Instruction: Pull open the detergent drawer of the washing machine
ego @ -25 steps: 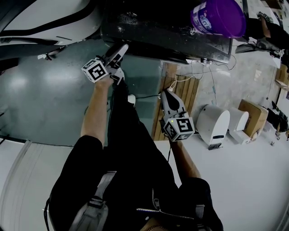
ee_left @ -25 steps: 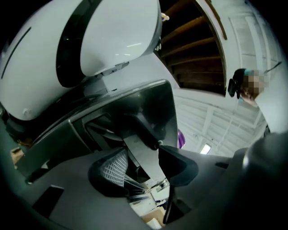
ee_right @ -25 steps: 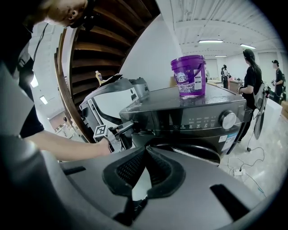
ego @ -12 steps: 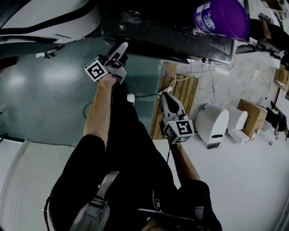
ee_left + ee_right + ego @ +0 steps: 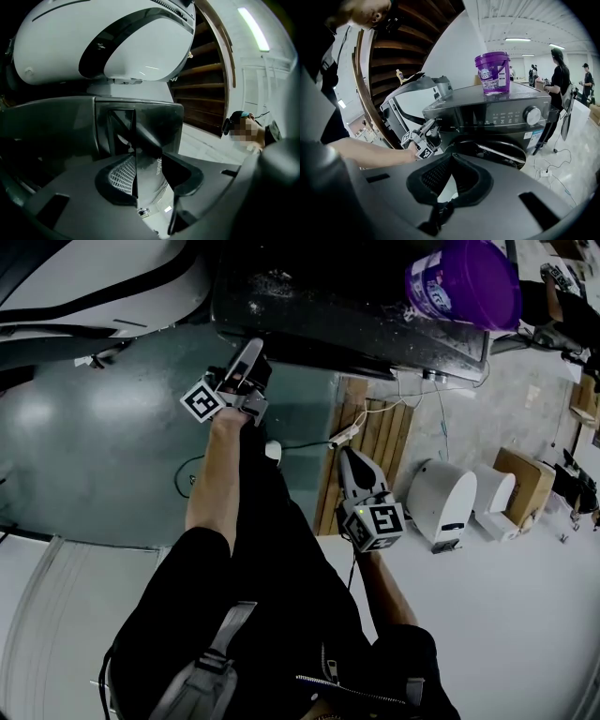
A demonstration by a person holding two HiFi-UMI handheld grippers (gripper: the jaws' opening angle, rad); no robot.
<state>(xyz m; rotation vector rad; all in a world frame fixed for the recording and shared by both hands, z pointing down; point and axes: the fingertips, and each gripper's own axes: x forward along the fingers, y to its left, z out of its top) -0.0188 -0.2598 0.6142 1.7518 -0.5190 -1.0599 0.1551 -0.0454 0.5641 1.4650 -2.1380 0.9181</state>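
Note:
The dark washing machine (image 5: 328, 296) stands in front of me, its control panel (image 5: 501, 112) plain in the right gripper view. My left gripper (image 5: 251, 351) reaches up to the detergent drawer (image 5: 149, 168) at the panel's upper left corner. The drawer's glossy front edge lies deep between the closing jaws, with a pad on each side of it. The right gripper view shows that left gripper (image 5: 430, 127) at the corner. My right gripper (image 5: 345, 456) hangs lower, away from the machine, shut with nothing in it.
A purple bucket (image 5: 464, 277) stands on the machine's top. A white rounded appliance (image 5: 93, 42) is on the left. A wooden pallet (image 5: 370, 442), white devices (image 5: 441, 498), a cardboard box (image 5: 525, 484) and cables lie on the floor at right. People (image 5: 560, 79) stand further right.
My left gripper has rolled at the drawer corner, its marker cube swinging down and right. The right gripper has drifted slightly back toward me.

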